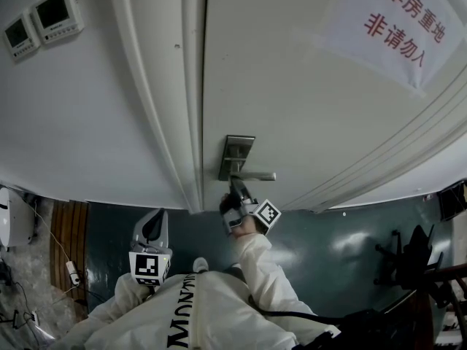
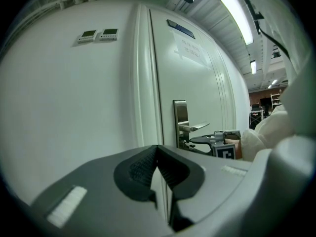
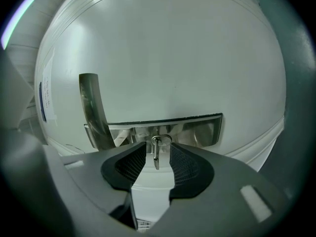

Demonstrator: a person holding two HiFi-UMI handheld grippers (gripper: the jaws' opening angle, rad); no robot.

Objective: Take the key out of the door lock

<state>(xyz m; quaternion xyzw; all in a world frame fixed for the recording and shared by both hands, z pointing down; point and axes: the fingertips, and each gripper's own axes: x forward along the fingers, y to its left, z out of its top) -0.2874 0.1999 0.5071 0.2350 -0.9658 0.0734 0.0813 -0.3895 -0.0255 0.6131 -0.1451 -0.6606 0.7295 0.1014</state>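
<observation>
A small metal key sticks out of the lock under the steel lever handle, with a ring at its head. My right gripper stands open around the key, a narrow gap showing on each side of it. In the head view this right gripper points up at the steel lock plate just below the handle; the key itself is hidden there. My left gripper hangs low beside the person's body, away from the door. Its pads meet at the tips with nothing between them.
The white door carries a paper notice with red characters. Its frame runs left of the lock. Two small wall panels sit on the wall at upper left. Dark chairs stand on the floor at right, cables at left.
</observation>
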